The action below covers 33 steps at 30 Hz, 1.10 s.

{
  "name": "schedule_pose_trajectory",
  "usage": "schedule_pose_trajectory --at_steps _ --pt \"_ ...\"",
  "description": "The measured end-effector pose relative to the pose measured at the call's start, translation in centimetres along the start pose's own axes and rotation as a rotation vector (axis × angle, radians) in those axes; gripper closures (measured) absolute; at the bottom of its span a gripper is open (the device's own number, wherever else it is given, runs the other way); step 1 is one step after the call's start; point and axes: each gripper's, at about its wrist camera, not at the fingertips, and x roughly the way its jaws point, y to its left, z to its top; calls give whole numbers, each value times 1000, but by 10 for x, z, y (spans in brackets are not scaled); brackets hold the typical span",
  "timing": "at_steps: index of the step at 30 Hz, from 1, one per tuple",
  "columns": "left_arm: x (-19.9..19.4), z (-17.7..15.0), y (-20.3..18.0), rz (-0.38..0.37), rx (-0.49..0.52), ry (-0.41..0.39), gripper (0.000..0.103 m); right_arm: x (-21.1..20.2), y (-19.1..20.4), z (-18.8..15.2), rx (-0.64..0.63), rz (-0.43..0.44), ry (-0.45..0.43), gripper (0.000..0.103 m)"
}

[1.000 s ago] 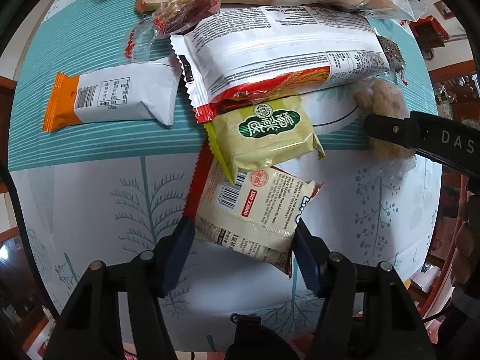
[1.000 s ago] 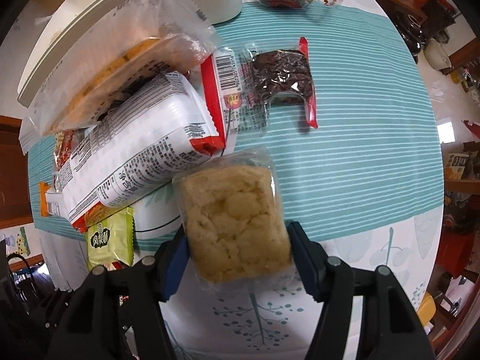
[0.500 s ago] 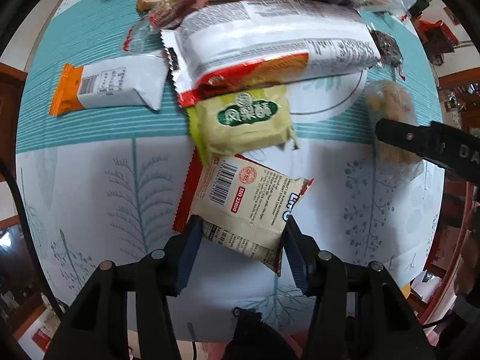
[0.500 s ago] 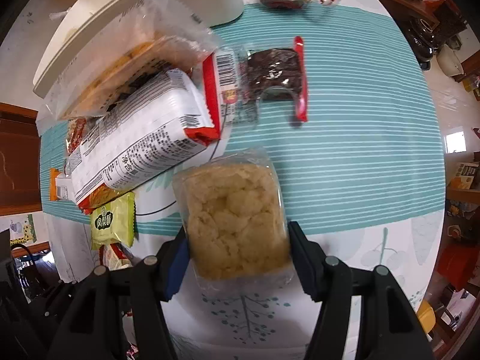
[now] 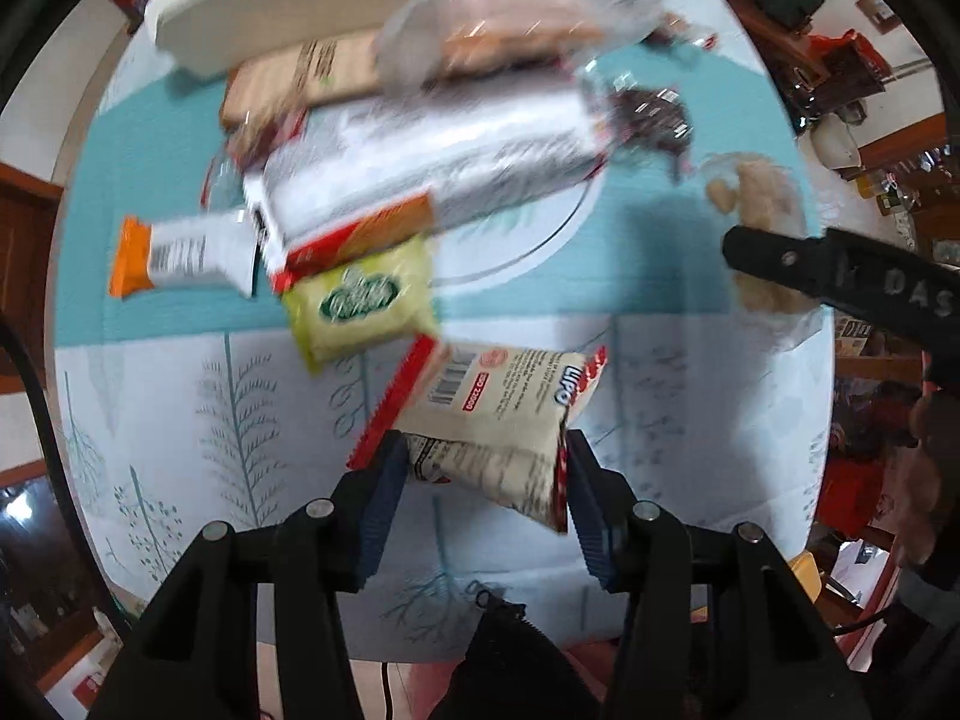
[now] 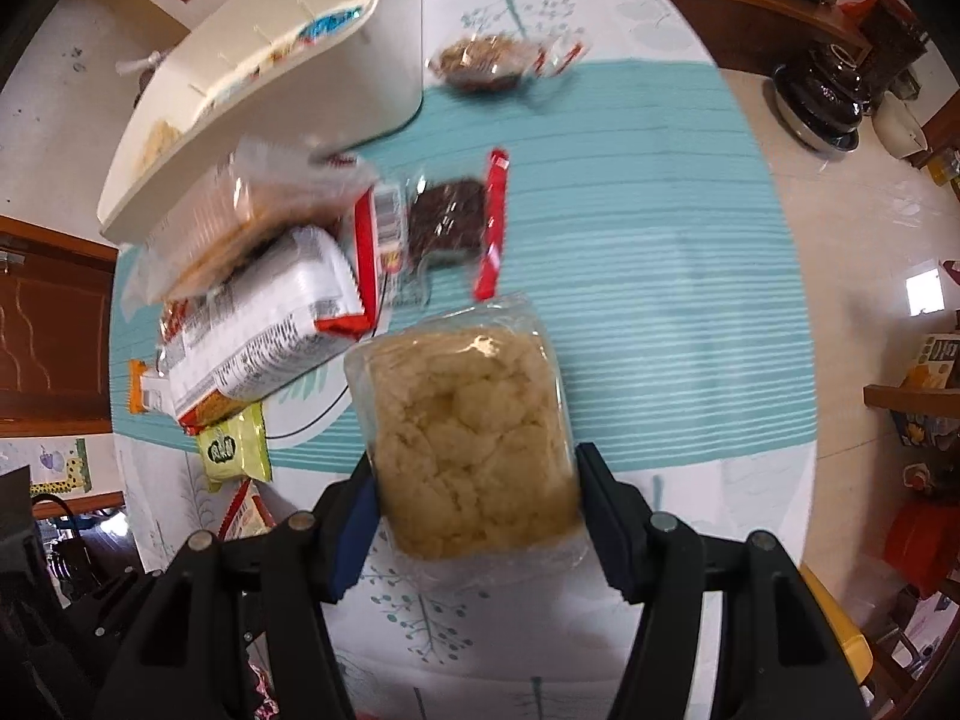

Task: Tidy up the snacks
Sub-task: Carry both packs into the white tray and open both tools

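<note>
My left gripper [image 5: 480, 474] is shut on a cream snack packet with a red edge and barcode [image 5: 498, 414], held above the tablecloth. My right gripper [image 6: 474, 498] is shut on a clear-wrapped crumbly yellow pastry [image 6: 474, 438], lifted off the table; the same pastry [image 5: 762, 204] and one right finger [image 5: 840, 276] show at the right of the left wrist view. A white storage box [image 6: 288, 84] stands at the back left, its rim [image 5: 360, 6] at the top of the left wrist view.
On the teal and white tablecloth [image 6: 630, 240] lie a green packet [image 5: 360, 300], an orange-ended bar [image 5: 180, 252], a long white and red pack [image 5: 432, 174], a dark brownie pack [image 6: 450, 228] and a nut snack [image 6: 486, 60]. The table edge runs along the right.
Both grippers have risen and drawn back from the pile with their packets. The left packet is off the table; the white box has come into view.
</note>
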Motion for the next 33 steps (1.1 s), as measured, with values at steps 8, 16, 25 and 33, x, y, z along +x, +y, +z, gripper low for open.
schedule_pose_trajectory --at_steps 8,16,25,33 --pt "-35 22 -30 -5 5 -116 54 -35 -22 17 -15 48 -64 41" --pt "-91 56 -29 -57 11 -248 55 -66 -27 41 -36 60 -137 41" --pt "-134 98 -15 -57 12 -369 55 -90 -8 68 -77 63 -221 41" --pt "-149 135 8 -96 -10 -443 55 -101 15 96 -100 62 -284 41"
